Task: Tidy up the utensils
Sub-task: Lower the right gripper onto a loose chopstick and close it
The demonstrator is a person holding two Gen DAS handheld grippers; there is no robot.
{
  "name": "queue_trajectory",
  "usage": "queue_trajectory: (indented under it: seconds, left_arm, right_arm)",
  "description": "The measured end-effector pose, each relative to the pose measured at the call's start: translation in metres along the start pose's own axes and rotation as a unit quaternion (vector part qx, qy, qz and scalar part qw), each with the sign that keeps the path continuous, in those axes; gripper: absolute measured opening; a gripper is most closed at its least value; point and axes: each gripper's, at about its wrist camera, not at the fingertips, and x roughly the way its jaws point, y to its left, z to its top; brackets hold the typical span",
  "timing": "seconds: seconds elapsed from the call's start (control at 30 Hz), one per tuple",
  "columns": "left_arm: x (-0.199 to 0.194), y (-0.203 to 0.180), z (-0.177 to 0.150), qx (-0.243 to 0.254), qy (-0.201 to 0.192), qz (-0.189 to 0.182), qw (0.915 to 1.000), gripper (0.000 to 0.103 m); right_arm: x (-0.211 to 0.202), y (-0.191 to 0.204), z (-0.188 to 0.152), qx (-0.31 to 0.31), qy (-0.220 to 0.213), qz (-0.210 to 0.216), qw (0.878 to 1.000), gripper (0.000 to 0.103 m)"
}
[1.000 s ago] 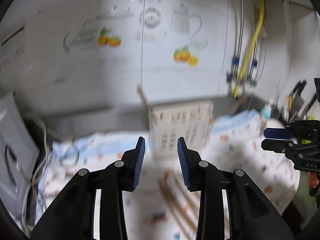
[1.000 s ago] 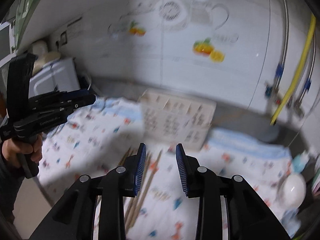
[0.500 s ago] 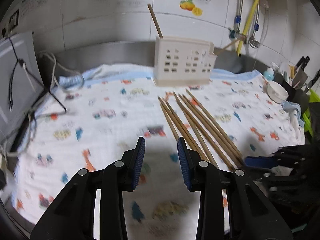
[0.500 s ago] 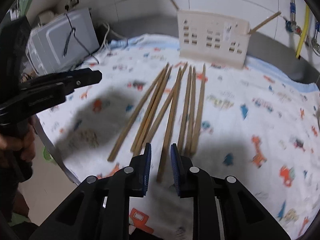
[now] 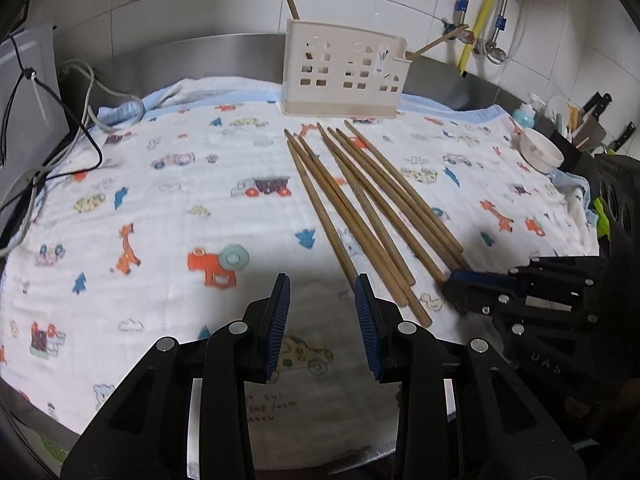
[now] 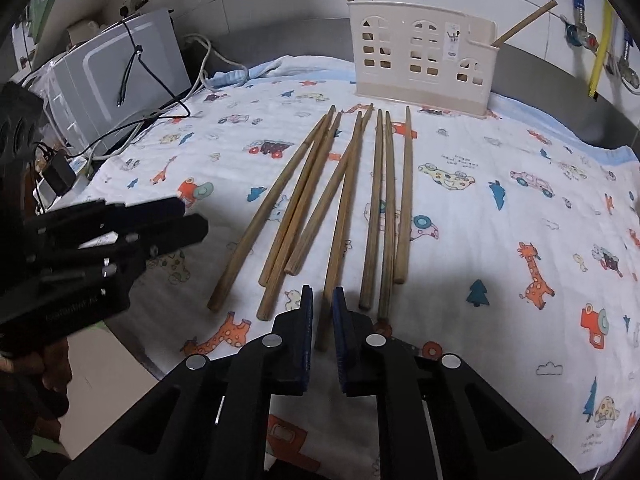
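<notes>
Right gripper (image 5: 456,286), lettered "DAS", straddles one chopstick (image 6: 344,208).

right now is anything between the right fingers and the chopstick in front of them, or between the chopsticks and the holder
Nothing visible is. The right gripper has its fingers narrowly apart around the near end of one chopstick. From the loose chopsticks to the cream holder there is only bare cloth. The left gripper is off to the side.

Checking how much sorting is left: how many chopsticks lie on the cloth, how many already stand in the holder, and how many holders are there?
Chopsticks lying on the cloth: 8
Chopsticks standing in the holder: 2
Holder: 1
Total: 11
</notes>
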Motion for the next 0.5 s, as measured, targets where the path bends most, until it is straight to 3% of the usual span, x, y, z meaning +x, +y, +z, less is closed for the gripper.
queue_trajectory:
  seconds: [0.33,0.5]
  left_arm:
    - [0.008,-0.012,-0.008,-0.006,0.013,-0.026,0.9996,0.034]
    - [0.021,-0.017,-0.011,-0.019,0.024,-0.021,0.9993,0.031]
  right_arm:
    - [0.004,-0.003,-0.003,0.011,0.002,-0.002,1.0,0.007]
    - [-0.009,-0.006,0.0,0.016,-0.014,0.006,1.0,0.007]
